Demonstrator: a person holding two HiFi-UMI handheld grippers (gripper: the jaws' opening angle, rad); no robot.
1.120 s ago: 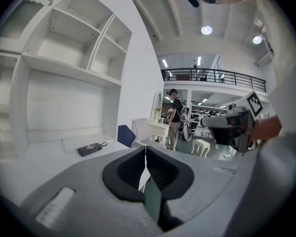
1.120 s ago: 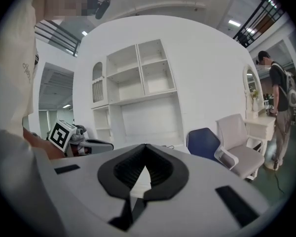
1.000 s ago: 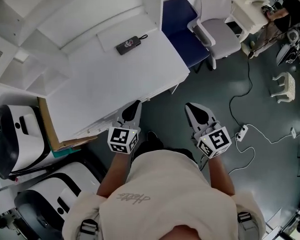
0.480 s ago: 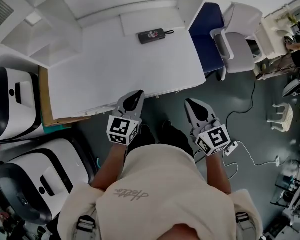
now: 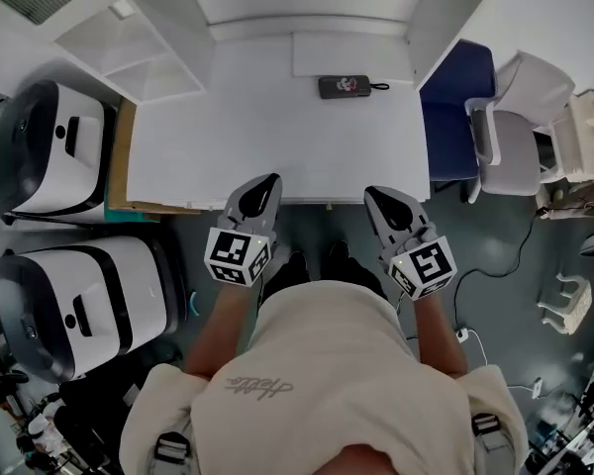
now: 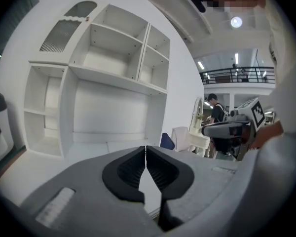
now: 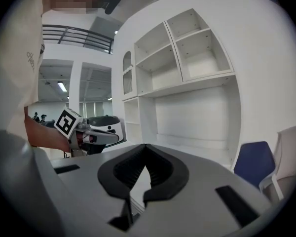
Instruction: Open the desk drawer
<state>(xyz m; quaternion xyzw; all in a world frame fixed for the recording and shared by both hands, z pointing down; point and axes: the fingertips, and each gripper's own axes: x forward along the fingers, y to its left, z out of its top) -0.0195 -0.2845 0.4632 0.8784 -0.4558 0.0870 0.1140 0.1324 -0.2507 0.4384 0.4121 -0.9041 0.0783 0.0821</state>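
The drawer is not open yet: no front stands out from the desk. From above, the drawer itself is hidden under the desk's near edge, so no handle can be picked out. By my judgement it lies along that edge, with its long axis running left to right in the head view and its face toward the person, and it would slide out toward them. All the work is left: reach under, catch the front, pull. The left gripper and right gripper hover at that edge, well apart — each with jaws closed together on nothing. A small dark device lies near the desk's far side.
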